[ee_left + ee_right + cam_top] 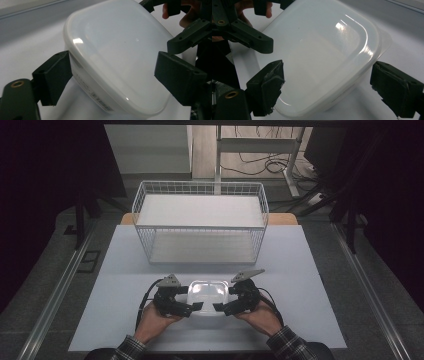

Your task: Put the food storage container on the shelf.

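High view: glossy white plastic container (207, 295), rounded corners, on bench (125, 270). Left tongs (192, 309) and right tongs (218, 308) flank it, both spread wide, gripping nothing.

We see a white wire basket (200, 222) standing on the pale tabletop (310, 285), cables (260, 165) on the floor beyond.

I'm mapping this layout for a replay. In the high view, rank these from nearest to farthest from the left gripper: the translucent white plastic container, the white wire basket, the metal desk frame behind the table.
1. Translucent white plastic container, right beside the left gripper, between both grippers.
2. White wire basket, farther back on the table.
3. Metal desk frame, on the floor beyond the table.
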